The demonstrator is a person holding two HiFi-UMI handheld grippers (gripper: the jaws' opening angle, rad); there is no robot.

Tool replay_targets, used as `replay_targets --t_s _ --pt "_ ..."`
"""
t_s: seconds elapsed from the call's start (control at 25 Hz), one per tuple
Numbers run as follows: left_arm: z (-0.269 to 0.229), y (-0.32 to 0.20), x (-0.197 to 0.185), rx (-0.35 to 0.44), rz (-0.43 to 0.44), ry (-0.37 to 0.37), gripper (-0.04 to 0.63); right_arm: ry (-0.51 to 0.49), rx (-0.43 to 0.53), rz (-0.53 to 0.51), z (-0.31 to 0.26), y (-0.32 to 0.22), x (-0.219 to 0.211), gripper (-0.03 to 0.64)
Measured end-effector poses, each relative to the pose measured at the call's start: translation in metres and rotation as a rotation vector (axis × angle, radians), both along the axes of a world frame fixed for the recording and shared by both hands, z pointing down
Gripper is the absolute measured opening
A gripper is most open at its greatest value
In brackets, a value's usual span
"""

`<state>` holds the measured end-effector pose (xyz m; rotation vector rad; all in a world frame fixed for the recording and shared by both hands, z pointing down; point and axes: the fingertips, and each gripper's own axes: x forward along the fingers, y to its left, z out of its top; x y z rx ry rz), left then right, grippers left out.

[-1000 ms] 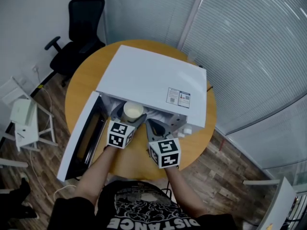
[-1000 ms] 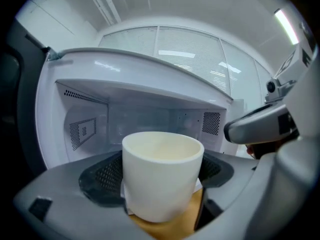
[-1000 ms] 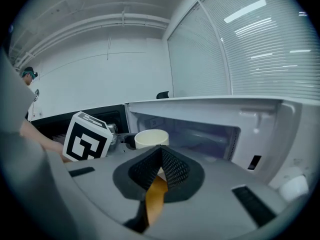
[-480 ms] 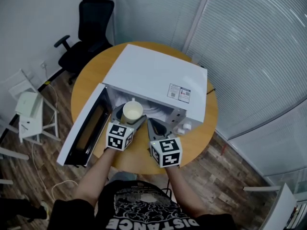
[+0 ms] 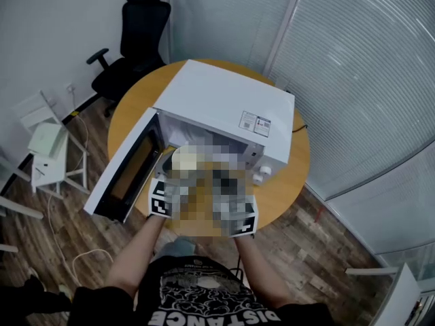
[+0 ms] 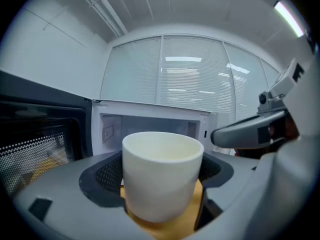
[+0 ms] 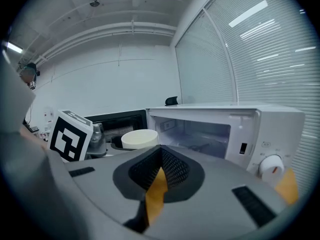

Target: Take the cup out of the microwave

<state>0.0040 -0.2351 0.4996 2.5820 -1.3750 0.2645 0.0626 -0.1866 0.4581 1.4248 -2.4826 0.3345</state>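
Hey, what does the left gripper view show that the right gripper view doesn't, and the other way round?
Only the left gripper view: the white cup close up, clamped between the left gripper's jaws, and the right gripper seen side-on at the frame's right.

Only the right gripper view: the right gripper's own jaws nearly together with nothing between them, the microwave's dial, and the left gripper's marker cube.

Both: the cup, the microwave's open cavity and its open door.

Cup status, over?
Left gripper shut on cup, outside microwave cavity. Right gripper shut, empty. Door open, nothing in the way.
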Motion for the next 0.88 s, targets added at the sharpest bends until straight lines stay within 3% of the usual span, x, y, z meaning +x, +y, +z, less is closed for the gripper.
replay_targets --t_s 0.88 --pt "-0.025 0.097 -0.007 0.01 -0.063 0.021 0.44 0.005 0.019 -0.03 -0.001 0.08 0.005 0.015"
